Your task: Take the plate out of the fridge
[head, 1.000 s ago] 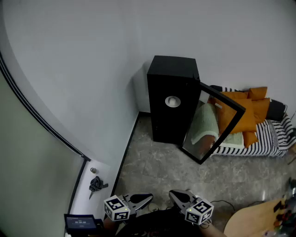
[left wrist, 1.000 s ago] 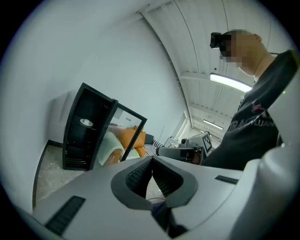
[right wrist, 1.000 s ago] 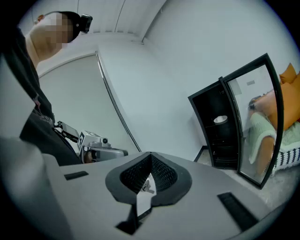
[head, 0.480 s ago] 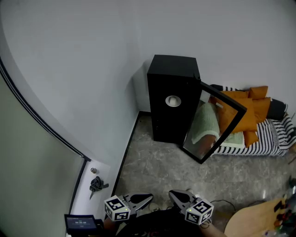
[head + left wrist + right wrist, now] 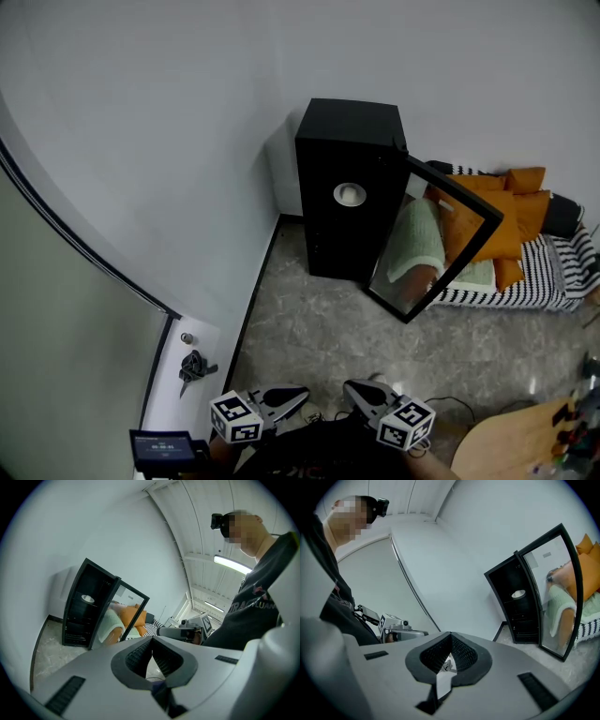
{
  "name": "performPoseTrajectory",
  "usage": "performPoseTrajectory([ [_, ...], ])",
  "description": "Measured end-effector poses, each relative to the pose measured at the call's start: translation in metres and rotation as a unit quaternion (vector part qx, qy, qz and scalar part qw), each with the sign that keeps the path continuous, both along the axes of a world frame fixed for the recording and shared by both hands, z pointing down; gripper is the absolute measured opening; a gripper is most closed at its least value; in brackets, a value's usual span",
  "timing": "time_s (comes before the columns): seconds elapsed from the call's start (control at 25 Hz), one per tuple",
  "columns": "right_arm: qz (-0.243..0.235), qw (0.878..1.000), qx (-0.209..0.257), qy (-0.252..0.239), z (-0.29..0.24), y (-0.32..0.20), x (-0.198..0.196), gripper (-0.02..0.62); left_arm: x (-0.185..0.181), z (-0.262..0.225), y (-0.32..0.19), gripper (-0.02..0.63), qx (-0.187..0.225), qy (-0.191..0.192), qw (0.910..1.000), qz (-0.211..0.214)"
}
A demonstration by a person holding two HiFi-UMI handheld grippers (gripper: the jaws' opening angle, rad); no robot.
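A small black fridge (image 5: 349,187) stands on the floor against the far wall, its glass door (image 5: 433,239) swung open to the right. A white plate (image 5: 350,194) rests on an upper shelf inside; it also shows as the plate (image 5: 87,598) and the plate (image 5: 518,594) in the gripper views. My left gripper (image 5: 302,396) and right gripper (image 5: 348,395) are held low near my body, tips pointing toward each other, far from the fridge. Both are shut with nothing between the jaws. The left gripper (image 5: 151,641) and right gripper (image 5: 450,638) show closed tips.
A bed with a striped cover (image 5: 553,281), orange cushions (image 5: 506,220) and a green blanket (image 5: 417,239) lies right of the fridge. A white ledge (image 5: 192,375) at the left carries a dark bunch of keys. A wooden table edge (image 5: 511,450) sits at bottom right. A stone floor (image 5: 319,333) separates me from the fridge.
The head view has shifted slightly, so the fridge sits a little higher in the picture. Both grippers stay shut in the same place.
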State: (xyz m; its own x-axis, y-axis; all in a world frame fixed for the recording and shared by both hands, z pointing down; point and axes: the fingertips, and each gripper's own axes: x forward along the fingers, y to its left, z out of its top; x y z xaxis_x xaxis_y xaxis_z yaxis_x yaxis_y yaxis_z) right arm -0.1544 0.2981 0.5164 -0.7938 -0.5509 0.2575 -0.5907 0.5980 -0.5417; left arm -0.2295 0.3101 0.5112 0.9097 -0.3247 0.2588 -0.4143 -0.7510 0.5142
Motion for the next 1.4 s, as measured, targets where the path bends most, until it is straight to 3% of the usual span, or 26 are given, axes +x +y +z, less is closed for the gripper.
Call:
performPoseTrajectory([
  [0.52, 0.022, 0.999, -0.030, -0.034, 0.005, -0.048, 0.063, 0.003, 0.050, 0.005, -0.050, 0.006, -0.019, -0.014, 0.9997, 0.003],
  [1.4, 0.035, 0.996, -0.023, -0.074, -0.004, -0.169, 0.227, 0.003, 0.210, -0.007, -0.178, 0.006, -0.012, -0.031, 0.9994, 0.003],
])
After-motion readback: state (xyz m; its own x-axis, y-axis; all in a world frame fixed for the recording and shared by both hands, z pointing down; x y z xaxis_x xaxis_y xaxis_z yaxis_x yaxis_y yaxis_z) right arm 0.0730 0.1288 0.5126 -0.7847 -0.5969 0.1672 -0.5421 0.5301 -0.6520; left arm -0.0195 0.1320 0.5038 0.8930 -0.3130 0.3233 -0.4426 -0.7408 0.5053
